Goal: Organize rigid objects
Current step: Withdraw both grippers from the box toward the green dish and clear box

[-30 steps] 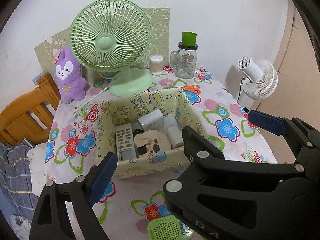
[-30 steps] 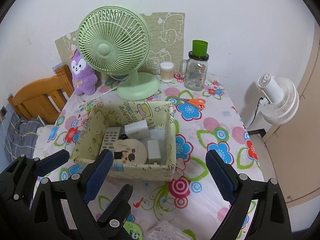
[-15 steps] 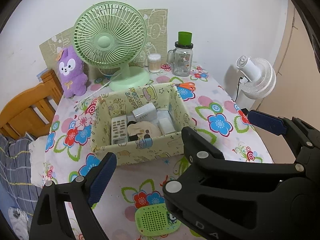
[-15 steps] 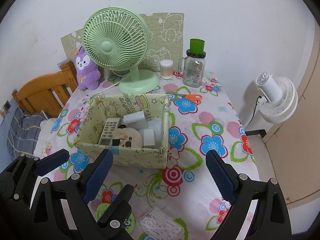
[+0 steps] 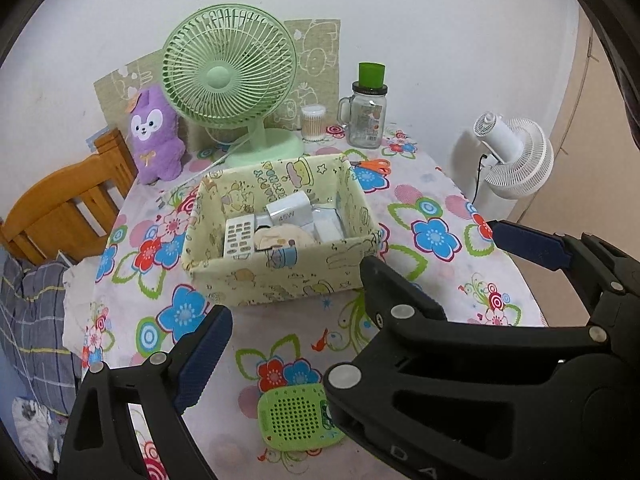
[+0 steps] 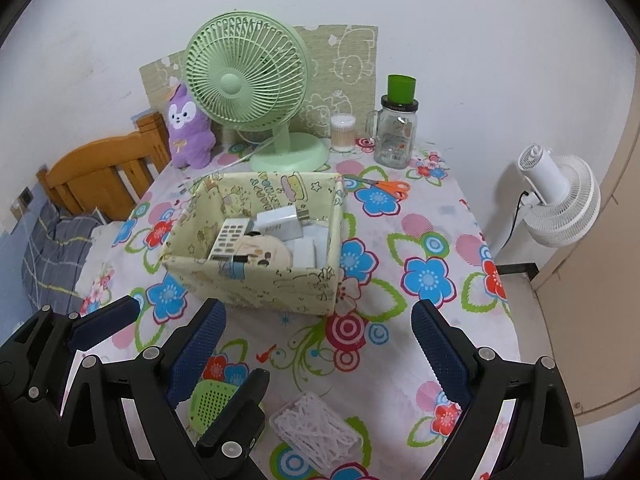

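A cream cartoon-print fabric box (image 5: pixel 280 280) (image 6: pixel 256 284) sits mid-table, holding a remote (image 5: pixel 239 236), a white charger (image 5: pixel 290 212) and a round beige item (image 6: pixel 264 252). A green perforated gadget (image 5: pixel 298 418) (image 6: pixel 212 400) lies on the cloth near the front edge. A clear case of white clips (image 6: pixel 316 432) lies beside it. Orange scissors (image 6: pixel 386 188) lie behind the box. My left gripper (image 5: pixel 360 288) is open and empty, above the gadget. My right gripper (image 6: pixel 320 344) is open and empty, above the clip case.
A green desk fan (image 5: pixel 230 76), a purple plush (image 5: pixel 154 136), a cotton-swab jar (image 6: pixel 343 132) and a glass mug with a green cup (image 6: pixel 396 132) stand at the back. A wooden bed frame (image 6: pixel 100 168) is left, a white floor fan (image 6: pixel 560 200) right.
Both grippers have drawn back from the box toward the table's front edge. The green gadget and the clip case have come more fully into view. Both grippers stay open.
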